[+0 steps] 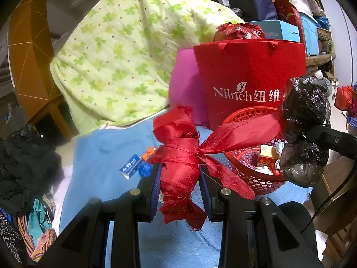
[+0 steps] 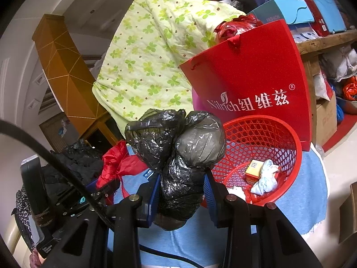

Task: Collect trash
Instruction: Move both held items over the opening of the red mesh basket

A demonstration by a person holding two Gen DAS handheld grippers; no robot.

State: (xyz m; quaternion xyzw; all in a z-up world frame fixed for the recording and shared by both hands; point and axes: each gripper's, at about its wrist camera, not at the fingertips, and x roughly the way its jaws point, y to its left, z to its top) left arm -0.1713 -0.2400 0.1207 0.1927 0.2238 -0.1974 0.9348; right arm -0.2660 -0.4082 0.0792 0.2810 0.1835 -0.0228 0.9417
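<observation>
My left gripper [image 1: 180, 179] is shut on a bunch of frayed red ribbon [image 1: 178, 156] and holds it above the blue cloth, left of the red mesh basket [image 1: 252, 178]. My right gripper [image 2: 182, 189] is shut on a knotted black plastic bag [image 2: 178, 147], held just left of the basket [image 2: 263, 138]. The bag also shows at the right of the left wrist view [image 1: 305, 129]. The basket holds a small orange box [image 2: 253, 169], a crumpled pale tissue [image 2: 265, 178] and other scraps. The ribbon also shows in the right wrist view [image 2: 116, 163].
A red Nilrich paper bag [image 1: 250, 84] stands behind the basket, beside a pink cushion [image 1: 185, 84] and a green-patterned quilt [image 1: 125, 51]. A small blue-white box [image 1: 130, 166], a blue ball [image 1: 145, 170] and an orange wrapper [image 1: 150, 151] lie on the blue cloth [image 1: 107, 156]. Dark clothes [image 1: 24, 167] pile at the left.
</observation>
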